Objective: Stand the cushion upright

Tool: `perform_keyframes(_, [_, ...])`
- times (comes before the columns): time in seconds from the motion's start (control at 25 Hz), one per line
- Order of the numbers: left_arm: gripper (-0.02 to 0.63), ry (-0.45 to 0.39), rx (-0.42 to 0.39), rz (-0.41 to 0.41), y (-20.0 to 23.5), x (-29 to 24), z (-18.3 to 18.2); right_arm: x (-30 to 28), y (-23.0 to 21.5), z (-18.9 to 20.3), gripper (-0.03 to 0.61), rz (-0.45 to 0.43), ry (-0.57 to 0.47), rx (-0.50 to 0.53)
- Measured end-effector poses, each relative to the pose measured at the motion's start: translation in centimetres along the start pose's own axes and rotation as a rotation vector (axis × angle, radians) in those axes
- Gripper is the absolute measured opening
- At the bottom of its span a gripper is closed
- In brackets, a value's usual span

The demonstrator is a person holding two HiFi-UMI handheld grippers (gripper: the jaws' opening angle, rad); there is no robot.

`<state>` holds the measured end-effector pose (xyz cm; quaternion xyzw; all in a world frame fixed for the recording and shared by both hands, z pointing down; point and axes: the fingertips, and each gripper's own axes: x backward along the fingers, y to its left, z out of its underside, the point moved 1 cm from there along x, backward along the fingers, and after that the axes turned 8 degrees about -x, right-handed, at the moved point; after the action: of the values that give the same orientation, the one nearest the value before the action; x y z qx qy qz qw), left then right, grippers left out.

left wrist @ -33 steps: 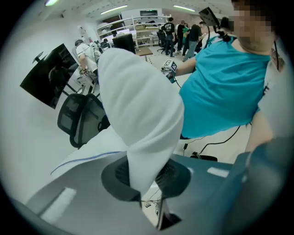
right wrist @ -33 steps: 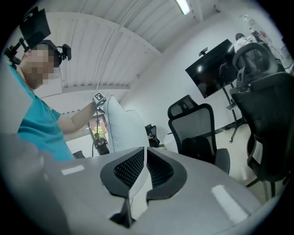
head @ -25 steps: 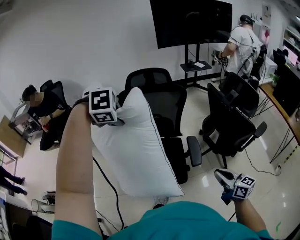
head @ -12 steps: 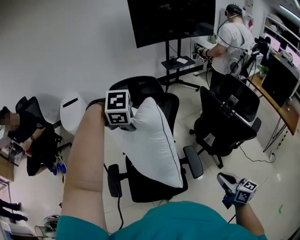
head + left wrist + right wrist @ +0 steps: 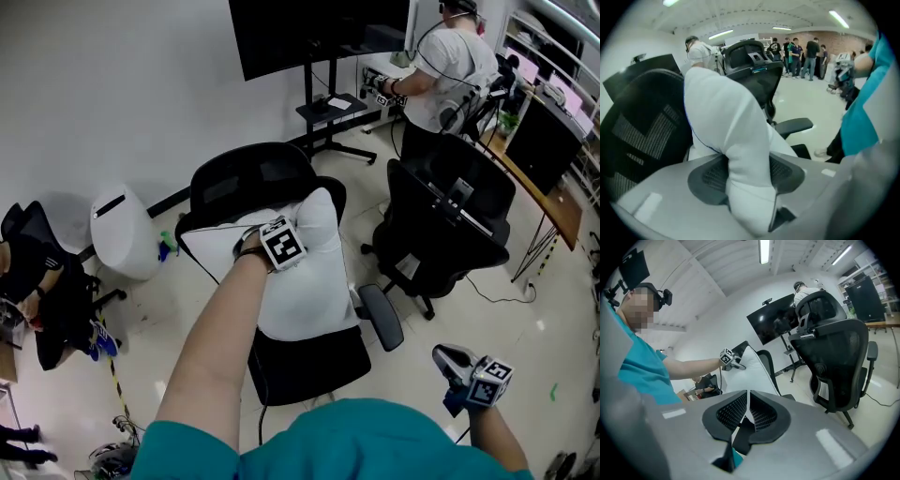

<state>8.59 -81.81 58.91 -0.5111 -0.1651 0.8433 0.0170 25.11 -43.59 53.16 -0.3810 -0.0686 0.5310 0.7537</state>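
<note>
Over the last second the cushion (image 5: 302, 277) was lowered from its raised position in the air, in front of the office chair (image 5: 314, 364), until it stood on that chair with its rear face against the backrest (image 5: 234, 176). The left tongs (image 5: 746, 176) travelled down and forward with it, ending at the cushion's upper corner. Their jaws, clamped tight on that corner while the cushion was carried, were opening, with the white fabric between the pads.
</note>
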Motion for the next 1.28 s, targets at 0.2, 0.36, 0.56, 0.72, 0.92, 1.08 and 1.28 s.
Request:
perform_keyframes(0.2, [0.324, -0.133, -0.147, -0.257, -1.1, 0.7, -3.5, -0.5, 0.1, -0.2, 0.021, -0.007, 0.015, 0.009])
perform_keyframes(0.36, [0.422, -0.259, -0.139, -0.290, -3.1, 4.4, -4.5, -1.4, -0.4, -0.5, 0.021, -0.022, 0.043, 0.033])
perform_keyframes(0.56, [0.462, -0.322, -0.055, -0.400, -3.9, 7.5, -2.8, -3.2, -0.4, -1.0, 0.021, -0.070, 0.103, 0.077])
perform_keyframes(0.72, [0.483, -0.241, 0.056, -0.508, -3.8, 9.0, -1.6, -3.5, -0.4, -1.8, 0.021, -0.135, 0.120, 0.102])
perform_keyframes(0.92, [0.474, -0.204, 0.224, -0.678, -3.6, 13.1, -1.8, -3.0, -1.7, -3.4, 0.021, -0.242, 0.135, 0.121])
perform_keyframes(1.08, [0.472, -0.432, 0.452, -0.718, -7.0, 17.7, -5.6, 0.1, -3.9, -4.0, 0.021, -0.330, 0.174, 0.154])
perform_keyframes(1.28, [0.455, -0.754, 0.693, -0.711, -18.3, 22.2, -10.5, 5.4, -5.5, -5.2, 0.020, -0.441, 0.218, 0.236])
